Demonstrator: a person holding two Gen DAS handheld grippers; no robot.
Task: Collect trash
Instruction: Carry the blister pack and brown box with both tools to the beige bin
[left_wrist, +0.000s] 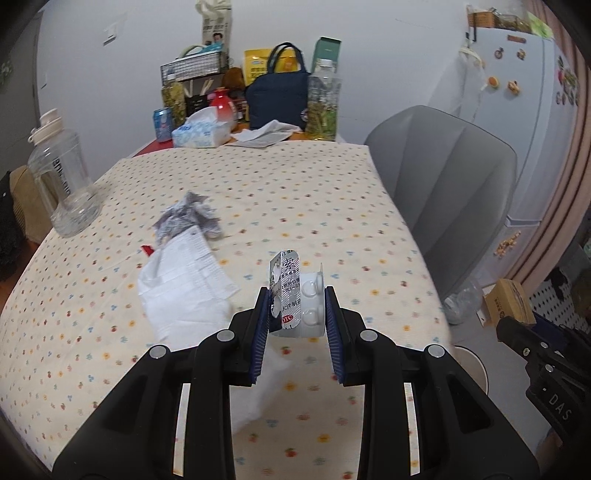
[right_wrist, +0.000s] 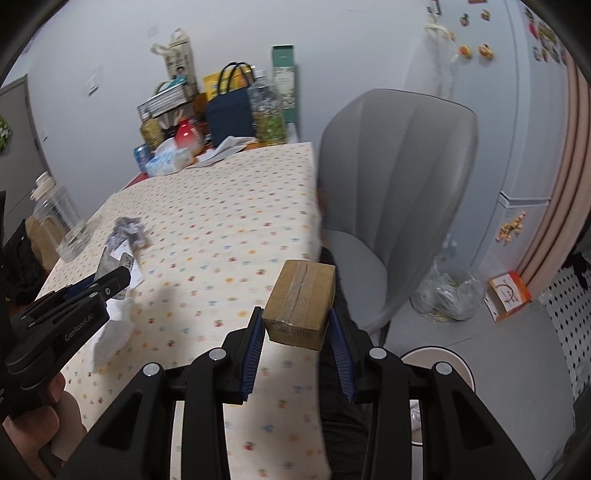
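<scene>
My left gripper (left_wrist: 297, 295) is shut on a bent silver pill blister pack (left_wrist: 295, 295) and holds it above the dotted tablecloth (left_wrist: 258, 192). My right gripper (right_wrist: 298, 314) is shut on a small brown cardboard box (right_wrist: 301, 304), held over the table's right edge. On the table lie a crumpled grey wrapper (left_wrist: 188, 218), a printed paper slip (left_wrist: 192, 262) and a white tissue (left_wrist: 184, 306). The left gripper also shows at the left of the right wrist view (right_wrist: 110, 284), and the right gripper at the right edge of the left wrist view (left_wrist: 517, 332).
A clear water jug (left_wrist: 62, 177) stands at the table's left edge. A tissue box (left_wrist: 201, 131), a navy bag (left_wrist: 277, 96), bottles and jars crowd the far end. A grey chair (right_wrist: 399, 184) stands right of the table. A white round bin (right_wrist: 436, 360) and a plastic bag (right_wrist: 447, 291) are on the floor.
</scene>
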